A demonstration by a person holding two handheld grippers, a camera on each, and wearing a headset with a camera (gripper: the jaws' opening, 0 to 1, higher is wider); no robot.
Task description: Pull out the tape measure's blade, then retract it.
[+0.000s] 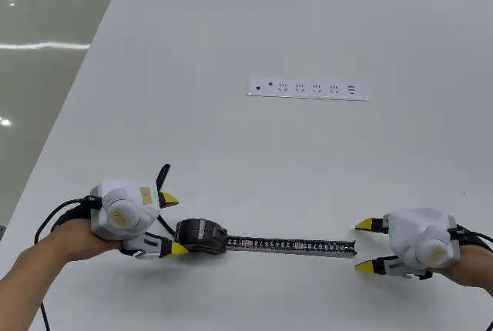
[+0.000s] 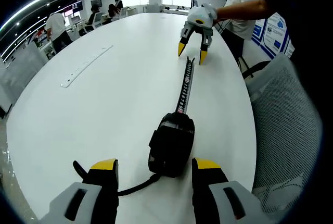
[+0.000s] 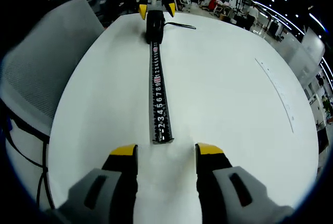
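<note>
A black tape measure case (image 1: pixel 200 235) lies on the white table (image 1: pixel 254 23), its blade (image 1: pixel 293 245) pulled out flat to the right. My left gripper (image 1: pixel 172 223) is open, and its yellow tips flank the case's rear end (image 2: pixel 171 143). The lower tip sits right against the case, with no grip on it. In the left gripper view the blade (image 2: pixel 184 86) runs away toward the right gripper (image 2: pixel 191 47). My right gripper (image 1: pixel 363 245) is open, with the blade's free end (image 3: pixel 162 139) just ahead of its tips (image 3: pixel 166 150). In the right gripper view the case (image 3: pixel 155 26) sits far off, at the left gripper (image 3: pixel 156 9).
A white power strip (image 1: pixel 308 88) lies flat on the table further back. The table's left edge (image 1: pixel 69 108) drops to a shiny floor. A grey mesh chair (image 2: pixel 281 104) stands at the near side of the table. People sit at distant desks.
</note>
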